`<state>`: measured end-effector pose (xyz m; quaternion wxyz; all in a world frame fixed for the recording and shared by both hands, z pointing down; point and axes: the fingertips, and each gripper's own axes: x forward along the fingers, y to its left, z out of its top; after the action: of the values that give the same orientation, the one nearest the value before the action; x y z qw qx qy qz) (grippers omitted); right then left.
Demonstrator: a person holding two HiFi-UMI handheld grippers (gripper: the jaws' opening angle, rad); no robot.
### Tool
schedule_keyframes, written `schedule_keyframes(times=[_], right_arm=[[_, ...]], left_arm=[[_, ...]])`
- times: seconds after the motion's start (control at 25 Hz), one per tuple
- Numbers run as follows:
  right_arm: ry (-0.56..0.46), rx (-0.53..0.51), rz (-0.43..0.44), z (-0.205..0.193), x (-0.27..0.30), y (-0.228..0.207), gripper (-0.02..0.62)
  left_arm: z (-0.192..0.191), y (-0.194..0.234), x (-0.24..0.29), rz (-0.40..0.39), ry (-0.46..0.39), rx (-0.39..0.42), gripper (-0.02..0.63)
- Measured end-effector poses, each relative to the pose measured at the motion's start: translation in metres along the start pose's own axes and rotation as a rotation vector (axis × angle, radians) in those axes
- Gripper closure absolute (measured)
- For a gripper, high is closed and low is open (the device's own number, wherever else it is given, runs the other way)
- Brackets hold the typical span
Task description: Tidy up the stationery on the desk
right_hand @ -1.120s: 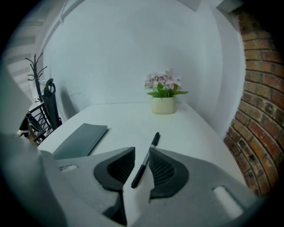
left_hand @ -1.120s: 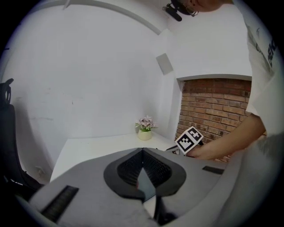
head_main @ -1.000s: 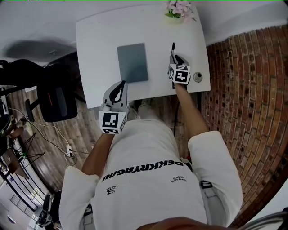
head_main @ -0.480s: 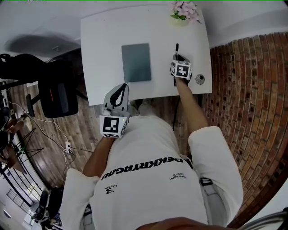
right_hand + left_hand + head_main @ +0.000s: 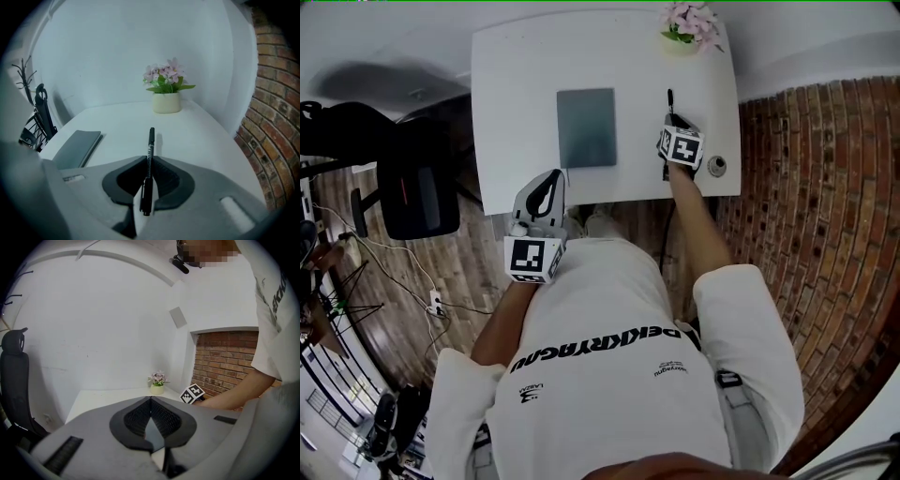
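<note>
Here's the black pen, pinched in the jaws of the right gripper. The jaws are closed on its lower barrel, the clip end sits back between them, and the long front part sticks straight out toward 12 o'clock. In the head view the pen pokes out past the right gripper over the right side of the white counter, and it throws a thin shadow just to its right in the right gripper view.

At 9 o'clock from the pen lies a grey notebook, flat and closed, near but apart. Up at 12 o'clock, at the far edge, stands a pot of pink flowers, well apart from the pen tip. At 4 o'clock from the right gripper, near the counter's corner, there's a small round grey thing; what it is I can't tell.

Over to the left gripper, at 7 o'clock from the notebook by the counter's near edge. Its jaws are pressed together at the tips with nothing between them.

A black chair stands at 9 o'clock and a brick wall at 3 o'clock.
</note>
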<state>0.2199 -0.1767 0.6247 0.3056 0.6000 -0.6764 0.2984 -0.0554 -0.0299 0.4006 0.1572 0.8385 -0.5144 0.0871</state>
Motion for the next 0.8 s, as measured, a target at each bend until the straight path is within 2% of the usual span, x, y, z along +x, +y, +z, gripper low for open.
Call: schedule_keyframes(times=[0.32,0.56,0.8], right_arm=[[-0.056,0.079,0.083,0.007,-0.025,0.044,0.554],[-0.020,0.155,0.151,-0.008,-0.020,0.081,0.553],[0.020,0.145,0.202,-0.017,-0.007,0.110,0.552]], left_arm=[[0.004,0.005,-0.007,0.017,-0.024,-0.013,0.607],[0.003,0.007,-0.011,0.023,-0.027,-0.018,0.607],[0.000,0.010,-0.014,0.033,-0.022,-0.028,0.607]])
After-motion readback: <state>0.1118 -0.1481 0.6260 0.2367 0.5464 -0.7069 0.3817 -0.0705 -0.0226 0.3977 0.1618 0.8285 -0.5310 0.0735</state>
